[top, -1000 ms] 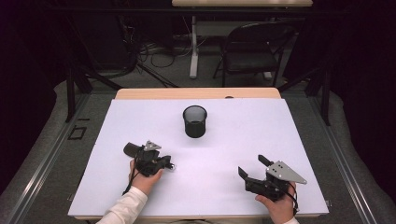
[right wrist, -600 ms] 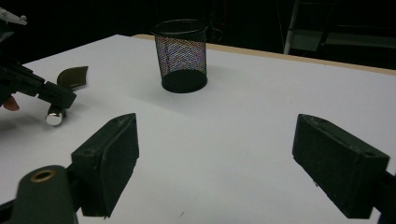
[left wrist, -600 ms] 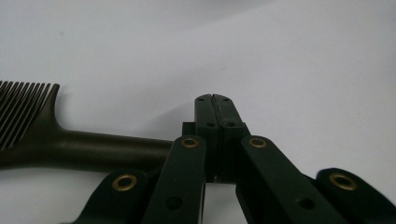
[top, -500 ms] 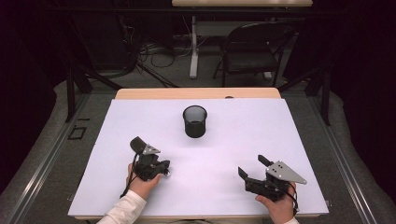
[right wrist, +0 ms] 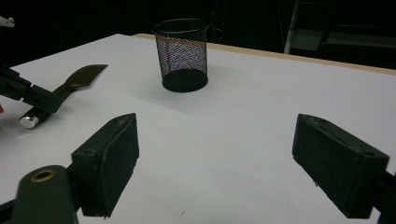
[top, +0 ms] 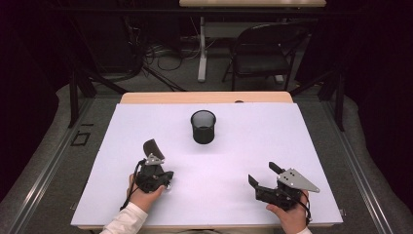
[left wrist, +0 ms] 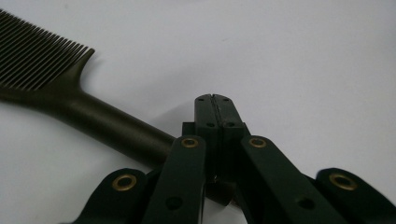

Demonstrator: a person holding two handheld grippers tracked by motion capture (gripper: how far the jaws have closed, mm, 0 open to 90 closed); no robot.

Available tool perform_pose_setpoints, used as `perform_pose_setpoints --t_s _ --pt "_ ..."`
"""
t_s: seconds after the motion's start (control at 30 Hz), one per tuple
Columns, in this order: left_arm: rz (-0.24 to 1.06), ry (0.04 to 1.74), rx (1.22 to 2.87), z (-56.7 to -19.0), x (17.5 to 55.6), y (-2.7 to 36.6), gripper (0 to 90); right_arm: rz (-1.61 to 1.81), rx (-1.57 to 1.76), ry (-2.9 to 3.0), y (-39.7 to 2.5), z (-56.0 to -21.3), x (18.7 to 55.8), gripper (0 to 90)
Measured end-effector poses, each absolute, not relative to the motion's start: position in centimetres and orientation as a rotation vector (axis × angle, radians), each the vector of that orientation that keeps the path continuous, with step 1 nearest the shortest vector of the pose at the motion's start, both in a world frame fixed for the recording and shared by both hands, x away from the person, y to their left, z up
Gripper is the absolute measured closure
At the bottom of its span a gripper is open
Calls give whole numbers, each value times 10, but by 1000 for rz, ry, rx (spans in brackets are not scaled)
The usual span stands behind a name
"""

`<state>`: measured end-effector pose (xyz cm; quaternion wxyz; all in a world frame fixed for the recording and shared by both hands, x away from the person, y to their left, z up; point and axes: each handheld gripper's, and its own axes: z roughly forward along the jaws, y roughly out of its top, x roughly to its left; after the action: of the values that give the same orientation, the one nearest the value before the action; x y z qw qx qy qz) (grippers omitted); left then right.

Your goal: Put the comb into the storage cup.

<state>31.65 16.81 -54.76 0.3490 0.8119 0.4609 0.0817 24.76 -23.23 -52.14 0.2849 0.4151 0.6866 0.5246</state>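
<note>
The left gripper (top: 155,163) had its jaws pressed together at the tips, with the handle of a dark comb (top: 152,146) passing beneath them; in the left gripper view the comb (left wrist: 70,98) ran out from under the linkage, so whether the tips themselves pinched it could not be told, though the gripper was clamped on the handle lower down. The comb's long axis pointed from the gripper toward the far edge of the tabletop (top: 302,141), toothed end farthest from the hand and lifted off the surface. It sat in the near left part of the tabletop, well in from the left edge. The right gripper (top: 263,176) rested near the near right corner, jaws spread wide and holding nothing, aimed across the white surface. In the right gripper view the black mesh cup (right wrist: 183,53) stood upright ahead, with the comb (right wrist: 79,77) and a silver cylinder (right wrist: 30,119) to its left. The cup (top: 203,126) stood toward the far middle of the tabletop, well apart from both grippers, with bare white surface between them and along the near edge.
</note>
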Motion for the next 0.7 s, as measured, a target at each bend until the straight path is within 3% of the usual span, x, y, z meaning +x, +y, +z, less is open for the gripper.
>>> perform_pose_setpoints --t_s 0.7 --pt "226 1261 2089 -547 306 202 900 1397 1112 1839 -232 -522 248 146"
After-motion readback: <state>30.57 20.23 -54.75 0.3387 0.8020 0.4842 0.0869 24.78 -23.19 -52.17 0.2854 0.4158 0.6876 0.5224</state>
